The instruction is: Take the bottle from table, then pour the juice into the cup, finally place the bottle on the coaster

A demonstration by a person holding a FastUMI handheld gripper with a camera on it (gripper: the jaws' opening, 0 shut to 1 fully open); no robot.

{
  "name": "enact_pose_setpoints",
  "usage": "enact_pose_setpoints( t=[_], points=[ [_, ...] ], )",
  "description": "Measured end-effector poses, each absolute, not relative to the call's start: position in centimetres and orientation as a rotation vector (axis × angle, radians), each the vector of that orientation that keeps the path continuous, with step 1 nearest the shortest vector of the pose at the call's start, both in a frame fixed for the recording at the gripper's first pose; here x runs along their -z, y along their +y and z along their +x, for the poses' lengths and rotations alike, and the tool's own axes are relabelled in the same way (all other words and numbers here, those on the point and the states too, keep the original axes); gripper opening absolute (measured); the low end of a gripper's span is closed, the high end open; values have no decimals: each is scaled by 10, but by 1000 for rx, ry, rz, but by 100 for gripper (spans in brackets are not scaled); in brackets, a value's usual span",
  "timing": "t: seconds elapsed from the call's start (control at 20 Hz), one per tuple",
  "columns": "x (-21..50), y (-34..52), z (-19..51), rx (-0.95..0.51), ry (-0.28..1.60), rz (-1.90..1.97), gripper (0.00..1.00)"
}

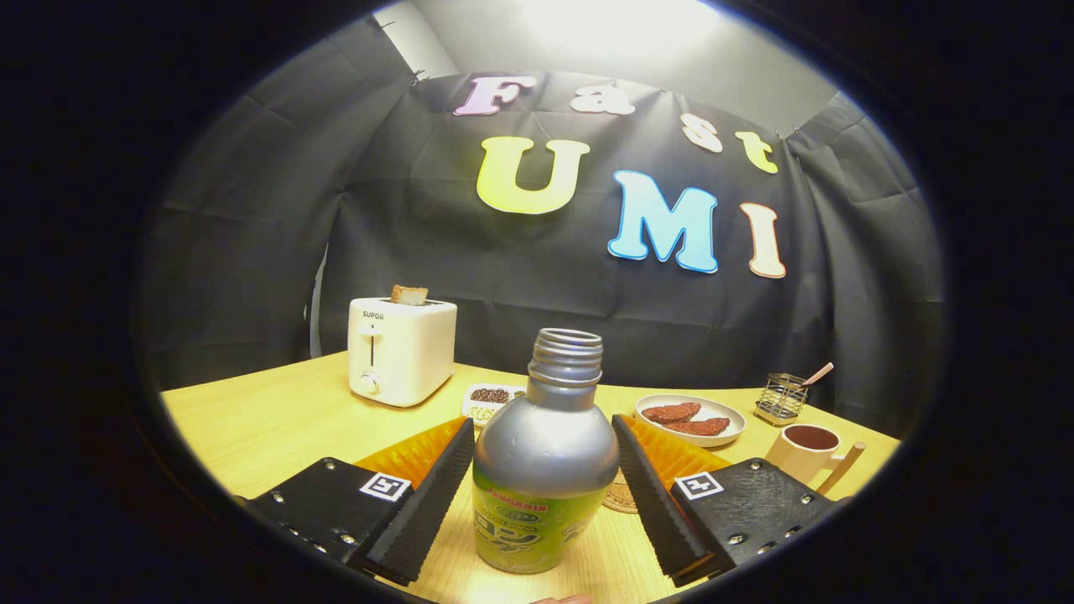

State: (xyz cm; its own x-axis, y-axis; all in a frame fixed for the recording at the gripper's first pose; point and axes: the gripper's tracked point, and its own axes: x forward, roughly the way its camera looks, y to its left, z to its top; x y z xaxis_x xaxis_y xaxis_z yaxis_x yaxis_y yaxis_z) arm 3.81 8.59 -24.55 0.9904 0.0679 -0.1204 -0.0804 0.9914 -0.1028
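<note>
A silver bottle point(544, 453) with a green label and an open threaded neck stands upright between my fingers. My gripper point(544, 424) is shut on it, both fingertips pressing on its rounded shoulder. Its base looks level with the wooden table point(268, 428); I cannot tell whether it rests there or hangs just above. A round cork coaster point(621, 497) peeks out just behind the bottle, by my right finger. Beyond that finger, to the right, stands a cream cup point(807, 451) with a handle and dark liquid inside.
An orange pleated mat point(413, 455) lies under and behind the fingers. Farther back are a white toaster point(401, 351) holding a slice of bread, a small dish of seeds point(489, 397), a plate point(690, 417) with brown pieces and a wire holder point(782, 397).
</note>
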Motion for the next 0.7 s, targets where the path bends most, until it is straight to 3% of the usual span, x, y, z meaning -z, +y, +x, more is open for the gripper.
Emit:
enact_pose_setpoints(
  t=[0.45,0.6,0.7],
  points=[
    [256,87,43,-78,137,-61,99],
    [257,89,41,-98,144,-44,84],
    [254,90,40,-120,140,-15,81]
  ],
)
